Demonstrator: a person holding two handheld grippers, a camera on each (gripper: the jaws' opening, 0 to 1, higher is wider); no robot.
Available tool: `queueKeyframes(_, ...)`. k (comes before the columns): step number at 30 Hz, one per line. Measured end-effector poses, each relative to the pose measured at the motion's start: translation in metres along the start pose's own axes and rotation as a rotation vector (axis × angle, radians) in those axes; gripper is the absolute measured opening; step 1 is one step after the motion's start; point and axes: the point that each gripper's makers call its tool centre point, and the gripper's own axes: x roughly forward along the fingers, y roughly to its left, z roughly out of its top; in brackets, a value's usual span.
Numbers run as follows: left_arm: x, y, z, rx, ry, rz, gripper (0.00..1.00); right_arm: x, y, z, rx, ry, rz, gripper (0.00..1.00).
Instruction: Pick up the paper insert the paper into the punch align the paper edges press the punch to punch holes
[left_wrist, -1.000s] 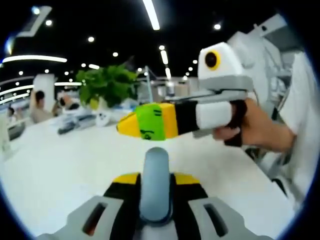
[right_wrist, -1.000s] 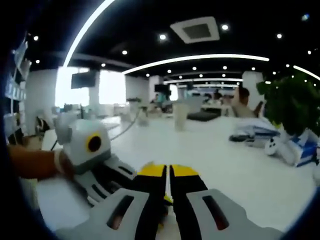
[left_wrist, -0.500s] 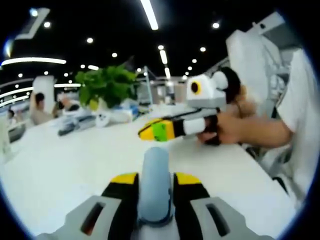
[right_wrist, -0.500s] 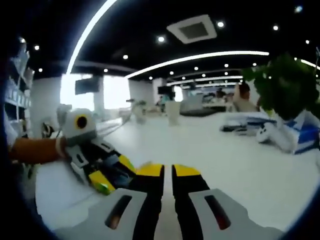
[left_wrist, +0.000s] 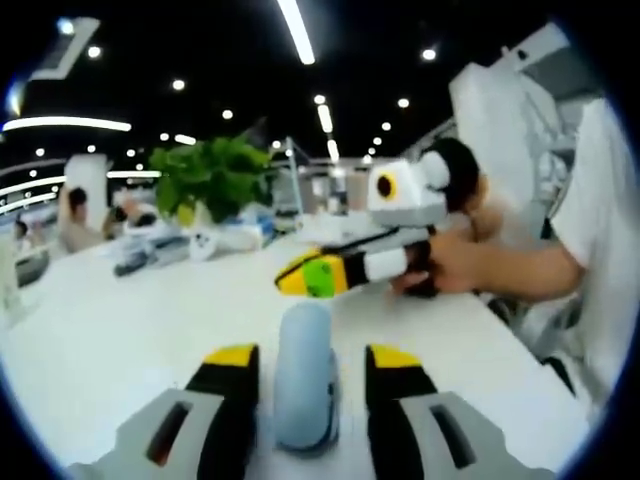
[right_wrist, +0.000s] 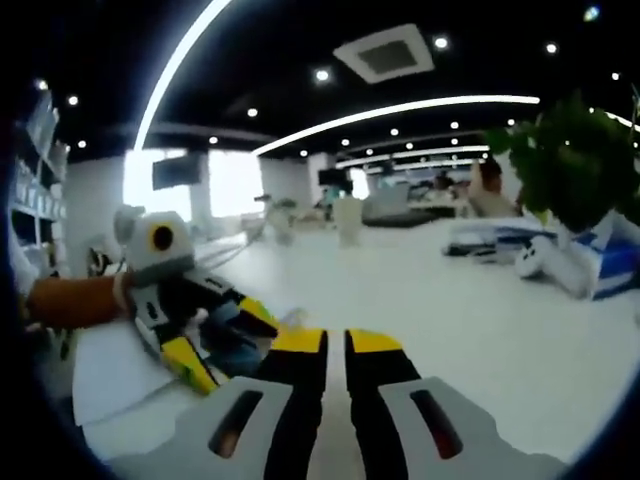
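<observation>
The left claw (left_wrist: 305, 375) stands spread, its yellow-tipped jaws apart on either side of the grey-blue punch (left_wrist: 304, 380), which sits between them without being gripped. The right claw (right_wrist: 335, 345) is pressed together on nothing. In the right gripper view the paper (right_wrist: 115, 375) lies flat near the left edge of the white bench (right_wrist: 480, 330), under the left claw (right_wrist: 215, 345).

The sheet looks thin, light and floppy, so it will probably sag and slide; a hold on a free edge, close to a corner, seems best. The punch looks rigid and heavier, likely steady under a downward press.

Half a second ago the left jaws were closed against the punch; now they have opened off it. The right claw (left_wrist: 315, 275) has hardly moved, staying shut.
</observation>
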Motion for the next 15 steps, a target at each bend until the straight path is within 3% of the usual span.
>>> queueKeyframes(15, -0.007, 0.007, 0.018, -0.03, -0.095, 0.023, 0.55, 0.001, 0.001, -0.001, -0.01, 0.006, -0.001, 0.12)
